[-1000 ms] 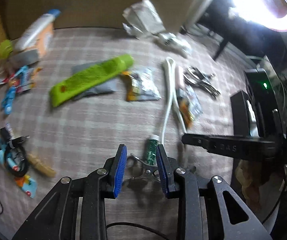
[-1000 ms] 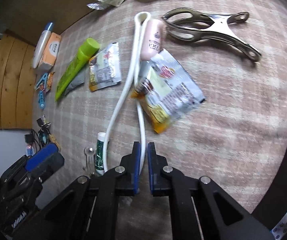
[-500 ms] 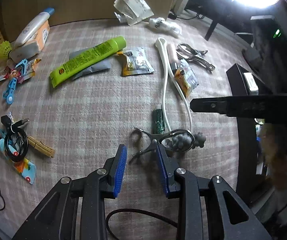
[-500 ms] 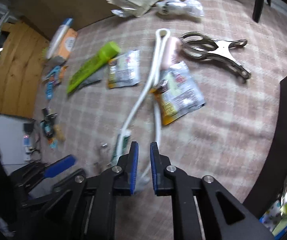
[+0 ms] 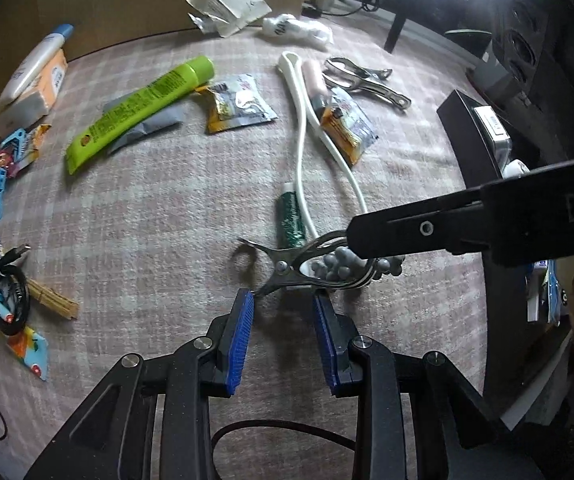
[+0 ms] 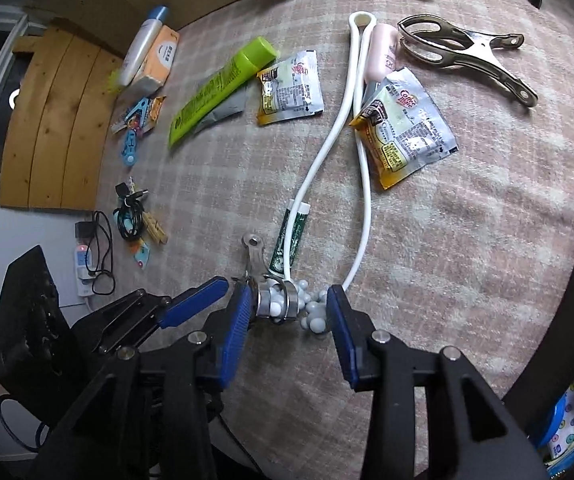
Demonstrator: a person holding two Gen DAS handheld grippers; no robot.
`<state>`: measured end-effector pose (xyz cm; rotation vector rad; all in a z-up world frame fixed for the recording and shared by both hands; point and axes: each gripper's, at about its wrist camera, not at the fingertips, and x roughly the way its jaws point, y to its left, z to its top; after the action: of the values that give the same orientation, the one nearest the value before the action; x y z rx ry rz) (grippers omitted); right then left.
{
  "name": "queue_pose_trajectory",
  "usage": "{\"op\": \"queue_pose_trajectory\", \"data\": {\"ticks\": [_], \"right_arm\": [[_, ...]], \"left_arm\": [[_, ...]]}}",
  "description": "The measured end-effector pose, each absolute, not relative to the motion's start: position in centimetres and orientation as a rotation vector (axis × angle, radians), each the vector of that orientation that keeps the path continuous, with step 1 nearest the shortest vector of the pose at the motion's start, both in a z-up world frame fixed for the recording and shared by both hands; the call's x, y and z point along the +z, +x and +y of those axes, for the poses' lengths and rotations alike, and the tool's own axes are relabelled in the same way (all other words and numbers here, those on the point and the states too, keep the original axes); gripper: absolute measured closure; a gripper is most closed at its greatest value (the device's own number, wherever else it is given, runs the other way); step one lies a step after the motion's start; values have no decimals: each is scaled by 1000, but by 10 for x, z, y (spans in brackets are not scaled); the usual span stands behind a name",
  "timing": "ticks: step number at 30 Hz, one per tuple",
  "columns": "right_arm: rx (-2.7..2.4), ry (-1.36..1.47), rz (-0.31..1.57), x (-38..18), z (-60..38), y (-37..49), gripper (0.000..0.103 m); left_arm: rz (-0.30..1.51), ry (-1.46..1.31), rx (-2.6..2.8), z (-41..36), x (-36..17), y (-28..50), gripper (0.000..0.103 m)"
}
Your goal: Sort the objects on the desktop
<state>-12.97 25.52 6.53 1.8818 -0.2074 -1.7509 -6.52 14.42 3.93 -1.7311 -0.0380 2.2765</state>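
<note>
A small metal clip (image 5: 287, 266) grips the grey bead head (image 5: 339, 266) of a white long-handled massager (image 5: 299, 136) on the checked cloth. My left gripper (image 5: 285, 316) stands open just behind the clip, whose lower handle ends at the tip of the left pad. In the right wrist view the clip (image 6: 271, 296) and the beads (image 6: 311, 314) lie between the pads of my right gripper (image 6: 289, 316), whose jaws are opening and press on nothing. A green lip-balm tube (image 6: 291, 240) lies beside the handle.
A big metal clip (image 6: 467, 52), two coffee sachets (image 6: 403, 132), a lime tube (image 6: 215, 88) and a pink tube lie farther back. A cable bundle (image 5: 5, 292), blue clips and boxes sit at the left. A dark chair (image 5: 483, 216) borders the cloth's right edge.
My right gripper, shut a second ago, has opened wide around the bead head. My left gripper has drawn back, so the clip that was between its pads now lies ahead of them.
</note>
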Motion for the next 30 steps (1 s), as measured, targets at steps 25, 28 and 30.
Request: {"op": "queue_pose_trajectory", "data": {"ticks": [25,28,30], "right_arm": [[-1716,1902,-269,66,267,-134,71],[-1718,1906,-280,66,272,-136,71],[-1732,1911,-294,66,276,-138,71]], "left_arm": [[199,-1588,2297,152,31,-67,67],[270,-1555,2266,162,30,-67,62],[296,-1549,2255,168,29,-69,62]]}}
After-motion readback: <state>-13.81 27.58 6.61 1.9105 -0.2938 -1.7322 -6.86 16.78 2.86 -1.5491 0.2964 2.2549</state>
